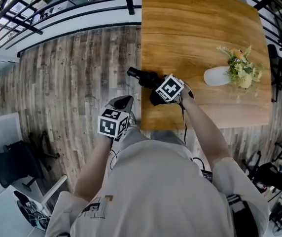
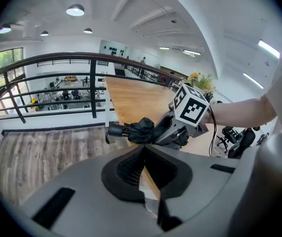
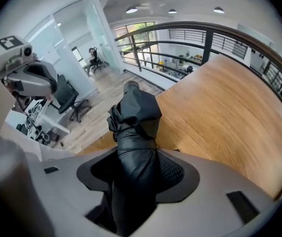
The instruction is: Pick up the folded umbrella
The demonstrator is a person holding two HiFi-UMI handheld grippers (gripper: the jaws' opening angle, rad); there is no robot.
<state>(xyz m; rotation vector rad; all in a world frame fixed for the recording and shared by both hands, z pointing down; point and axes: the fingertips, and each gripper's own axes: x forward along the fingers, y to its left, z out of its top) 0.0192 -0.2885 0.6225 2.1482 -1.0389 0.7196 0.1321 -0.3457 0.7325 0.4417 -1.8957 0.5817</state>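
Folded umbrella (image 3: 133, 127): fingers of right gripper (image 3: 137, 176) are pinching it for lifting; fingers of left gripper (image 2: 143, 171) are idling, pressed together.

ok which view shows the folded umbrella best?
Right gripper view: the folded umbrella fills the frame centre, running up between the pads of the right gripper, which press on its fabric. Left gripper view shows it side-on, smaller. Head view shows only its dark end poking past the marker cube.
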